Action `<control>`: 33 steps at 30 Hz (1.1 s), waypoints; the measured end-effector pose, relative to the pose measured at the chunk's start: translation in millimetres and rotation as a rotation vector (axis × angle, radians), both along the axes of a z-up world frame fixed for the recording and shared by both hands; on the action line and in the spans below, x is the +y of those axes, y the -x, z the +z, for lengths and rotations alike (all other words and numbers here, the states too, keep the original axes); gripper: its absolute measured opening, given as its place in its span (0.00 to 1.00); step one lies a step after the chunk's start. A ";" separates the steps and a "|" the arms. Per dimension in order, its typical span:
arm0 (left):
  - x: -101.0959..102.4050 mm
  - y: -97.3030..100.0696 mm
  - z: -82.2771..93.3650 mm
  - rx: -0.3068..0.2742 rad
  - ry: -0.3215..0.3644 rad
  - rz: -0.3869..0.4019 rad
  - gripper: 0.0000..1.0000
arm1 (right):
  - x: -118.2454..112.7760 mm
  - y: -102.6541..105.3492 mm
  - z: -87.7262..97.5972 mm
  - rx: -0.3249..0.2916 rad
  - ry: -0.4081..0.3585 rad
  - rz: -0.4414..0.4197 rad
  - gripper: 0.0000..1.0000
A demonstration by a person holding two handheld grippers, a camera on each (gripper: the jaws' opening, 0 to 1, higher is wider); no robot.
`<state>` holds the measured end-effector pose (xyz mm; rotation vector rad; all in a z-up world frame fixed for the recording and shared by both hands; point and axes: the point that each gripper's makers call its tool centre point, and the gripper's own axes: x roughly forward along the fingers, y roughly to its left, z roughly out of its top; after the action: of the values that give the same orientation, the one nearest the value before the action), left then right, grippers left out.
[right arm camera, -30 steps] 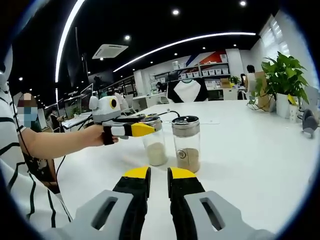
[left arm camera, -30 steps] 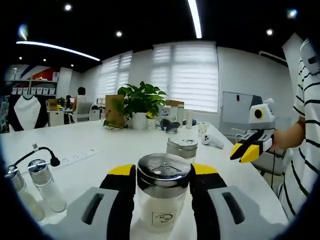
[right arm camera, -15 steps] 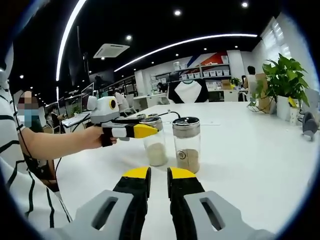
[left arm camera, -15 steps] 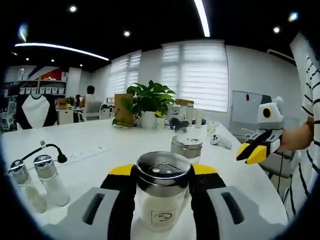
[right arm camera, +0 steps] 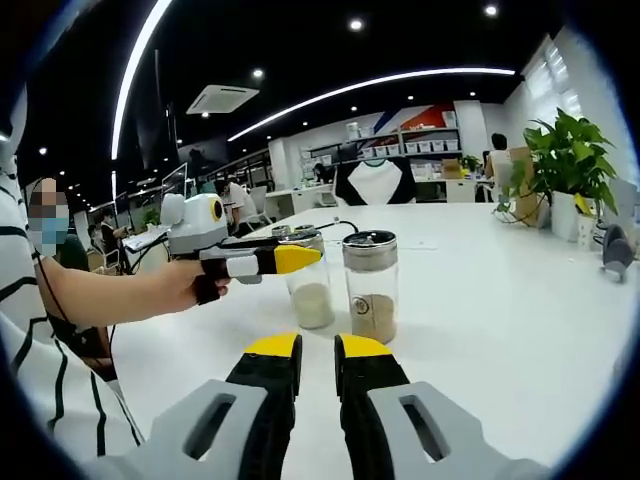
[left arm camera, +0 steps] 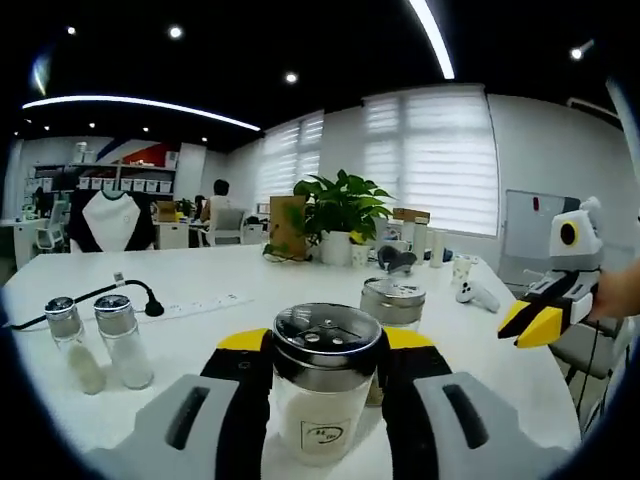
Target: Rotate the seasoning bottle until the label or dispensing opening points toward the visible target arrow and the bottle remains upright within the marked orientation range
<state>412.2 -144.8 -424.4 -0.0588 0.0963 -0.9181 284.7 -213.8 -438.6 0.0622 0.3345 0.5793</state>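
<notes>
Left gripper view: left tool (left arm camera: 327, 385) clamps the upright seasoning bottle (left arm camera: 325, 385) at 6 o'clock on the bench (left arm camera: 250, 290). Right tool (right arm camera: 317, 355) idles, nearly closed (empty). No arrow visible; rotation seemingly unfinished.

Second jar (left arm camera: 392, 302) close behind, two shakers (left arm camera: 100, 340) left, table (right arm camera: 520, 300) open right

No wording can be read in either view. The seasoning bottle (left arm camera: 327, 385) carries a small dark mark low on its glass in the left gripper view (too blurred to make out as letters). In the right gripper view the brown-filled jar (right arm camera: 371, 287) bears a small round sticker, its print equally illegible.
</notes>
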 end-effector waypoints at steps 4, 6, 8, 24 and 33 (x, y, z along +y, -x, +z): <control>1.4 -3.0 -0.7 -0.004 0.006 0.058 0.44 | -1.8 0.3 0.2 -0.001 0.000 -0.005 0.10; 1.9 -3.5 -0.5 -0.007 0.006 0.084 0.43 | -2.7 0.4 0.6 -0.004 -0.001 -0.008 0.10; 2.5 -4.9 -0.9 -0.008 0.009 0.106 0.43 | -3.7 0.2 0.7 -0.007 0.003 -0.006 0.10; 6.4 -7.5 -0.3 -0.031 0.015 0.202 0.43 | -11.8 2.3 -2.5 -0.008 0.032 -0.011 0.10; 7.8 -3.3 5.7 -0.059 -0.007 0.166 0.45 | -11.3 2.5 -3.9 -0.002 0.029 -0.012 0.10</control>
<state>415.6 -137.0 -418.7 -0.0321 0.0391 -0.7534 282.2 -225.1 -442.5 0.0356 0.3405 0.5628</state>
